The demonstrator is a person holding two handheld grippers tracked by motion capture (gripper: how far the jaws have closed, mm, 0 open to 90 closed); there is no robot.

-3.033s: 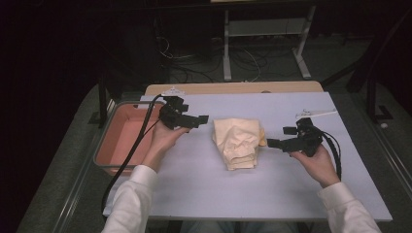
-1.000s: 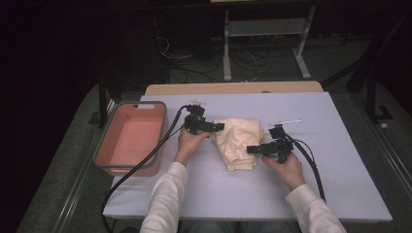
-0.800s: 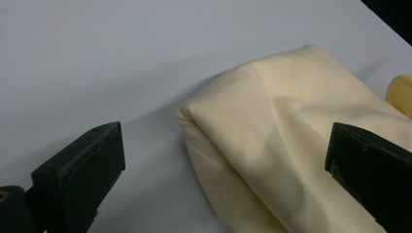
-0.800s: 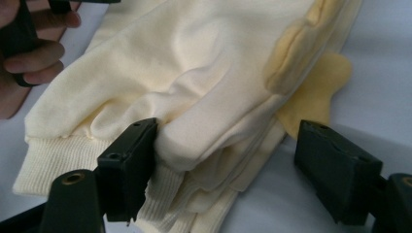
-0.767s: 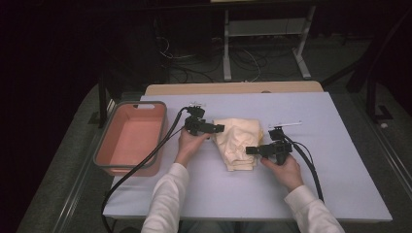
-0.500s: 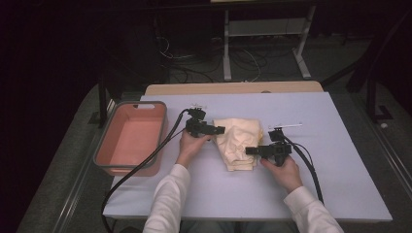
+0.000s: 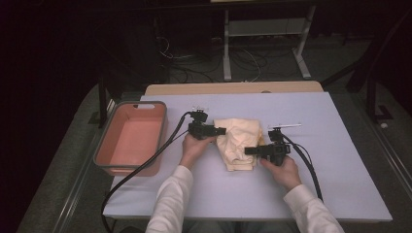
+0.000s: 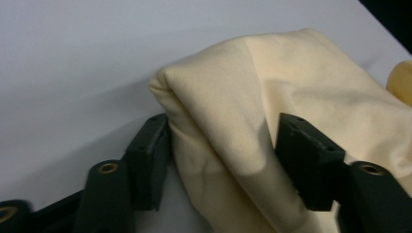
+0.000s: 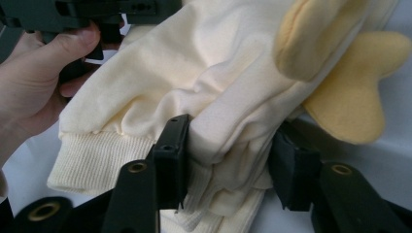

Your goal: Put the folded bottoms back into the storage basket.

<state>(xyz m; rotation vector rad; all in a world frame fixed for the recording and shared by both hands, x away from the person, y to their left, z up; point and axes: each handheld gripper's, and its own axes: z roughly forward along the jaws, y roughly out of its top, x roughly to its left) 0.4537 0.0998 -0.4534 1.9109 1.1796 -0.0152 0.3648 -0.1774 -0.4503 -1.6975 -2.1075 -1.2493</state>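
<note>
A cream sweater [image 7: 239, 143] lies bunched in the middle of the tabletop [image 7: 340, 145], between both tools. The left tool [image 8: 221, 160] has just squeezed in on a folded edge. The right tool [image 9: 228, 160] has just squeezed in too and seems to pinch a fold near the cuff.

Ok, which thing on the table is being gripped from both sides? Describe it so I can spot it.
On the pale lilac table, look right of the salmon-pink bin, near the middle. The folded cream sweatshirt lies there, with ribbed cuffs and a yellower patch. It is the only cloth item, with the left tongs and right tongs at its edges.
</note>
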